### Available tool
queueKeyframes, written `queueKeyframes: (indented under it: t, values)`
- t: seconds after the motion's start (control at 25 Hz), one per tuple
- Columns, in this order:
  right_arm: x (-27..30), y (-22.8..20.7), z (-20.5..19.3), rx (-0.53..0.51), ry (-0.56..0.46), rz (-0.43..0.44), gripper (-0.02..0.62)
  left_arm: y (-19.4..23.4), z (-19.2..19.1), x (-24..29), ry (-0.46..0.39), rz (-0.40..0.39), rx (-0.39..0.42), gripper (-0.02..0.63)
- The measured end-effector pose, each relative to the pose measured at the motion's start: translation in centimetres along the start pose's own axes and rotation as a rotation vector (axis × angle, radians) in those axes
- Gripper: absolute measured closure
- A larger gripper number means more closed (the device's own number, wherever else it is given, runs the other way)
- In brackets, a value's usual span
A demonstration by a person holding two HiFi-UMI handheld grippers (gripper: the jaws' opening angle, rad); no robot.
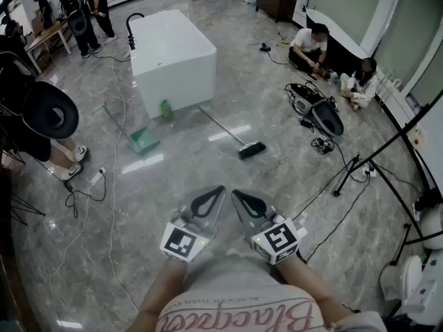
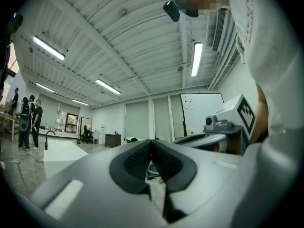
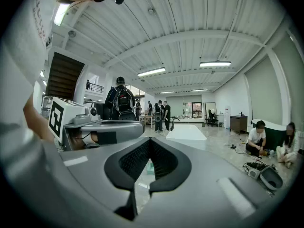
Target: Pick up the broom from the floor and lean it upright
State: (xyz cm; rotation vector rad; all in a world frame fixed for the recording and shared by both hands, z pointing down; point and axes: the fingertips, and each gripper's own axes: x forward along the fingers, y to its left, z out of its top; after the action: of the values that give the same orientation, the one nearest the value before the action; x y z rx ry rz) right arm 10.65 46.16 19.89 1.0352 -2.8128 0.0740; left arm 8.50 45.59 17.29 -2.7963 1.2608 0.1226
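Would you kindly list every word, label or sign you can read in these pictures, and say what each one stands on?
"Blac…": large pink script on the shirt, upside down and cut off; the rest is unreadable.
"BLACK… THAN…": small line on the same shirt, blurred, so I am unsure.
Left cube and right cube: black square markers, no words.
Whiteboard: marks too small to read.

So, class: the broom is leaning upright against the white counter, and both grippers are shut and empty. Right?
No. The head view shows the broom lying flat on the floor near the white counter. Left gripper and right gripper are shut and empty.
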Motion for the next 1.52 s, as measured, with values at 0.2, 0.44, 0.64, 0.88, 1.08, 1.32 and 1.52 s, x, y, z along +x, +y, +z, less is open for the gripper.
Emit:
queueKeyframes:
  t: [0.2,0.44,0.64,0.88,1.08,1.32,1.52]
  values:
    - [-0.3,-0.4,0.0,-0.001,0.003,0.011,0.595,-0.5,-0.1,0.6,0.01,-0.009,0.018,0.607]
    - [-0.7,-1.4,-0.4,-0.002,0.004,0.019,0.595,-1.0,-0.2,1.7,0.012,0.0,0.015,0.607]
    - [-1.2,-2.4,-1.2,-0.011,-0.011,0.009,0.594,-1.2,-0.8,2.5,0.018,0.011,0.018,0.607]
    - [-0.8,-3.9,-1.9,0.026,-0.001,0.018,0.594,-0.4,-1.3,3.4,0.038,0.036,0.019,0.607]
    - [1.0,-6.0,-2.2,0.049,0.007,0.015,0.594,2.3,-2.5,4.7,0.052,0.076,-0.019,0.607]
    - [5.9,-10.0,-2.0,0.055,0.016,0.023,0.594,8.4,-3.5,8.7,0.053,0.081,-0.047,0.607]
    - [12.5,-14.2,-0.7,0.071,0.038,0.01,0.594,15.0,-3.7,13.3,0.056,0.041,-0.048,0.607]
